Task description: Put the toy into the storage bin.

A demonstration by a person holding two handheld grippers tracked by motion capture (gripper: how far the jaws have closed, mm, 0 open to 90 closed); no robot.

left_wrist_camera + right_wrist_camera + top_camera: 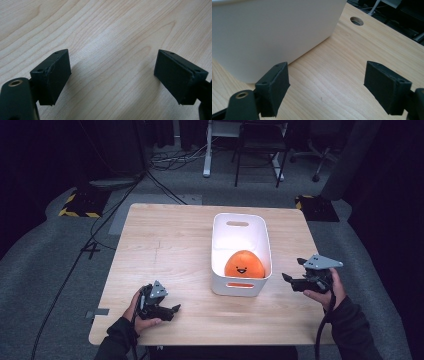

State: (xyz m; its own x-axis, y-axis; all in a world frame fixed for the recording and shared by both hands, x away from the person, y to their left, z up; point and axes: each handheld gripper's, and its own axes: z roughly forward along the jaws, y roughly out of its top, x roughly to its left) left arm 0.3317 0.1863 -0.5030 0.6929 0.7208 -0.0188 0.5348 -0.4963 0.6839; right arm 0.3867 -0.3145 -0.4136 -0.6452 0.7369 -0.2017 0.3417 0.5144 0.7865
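A lab or recording studio: a lone wooden bench (165,250) on grey carpet (45,270), black curtains (30,160) at the frame's sides, cables (165,160) trailing across the floor, hazard-striped base plates (80,202), office chair (320,150) at top.

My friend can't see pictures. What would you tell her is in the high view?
An orange plush toy with a smiling face sits in a white bin on a wooden table. A person holds the left gripper and the right gripper, one on each side of the bin, both open.
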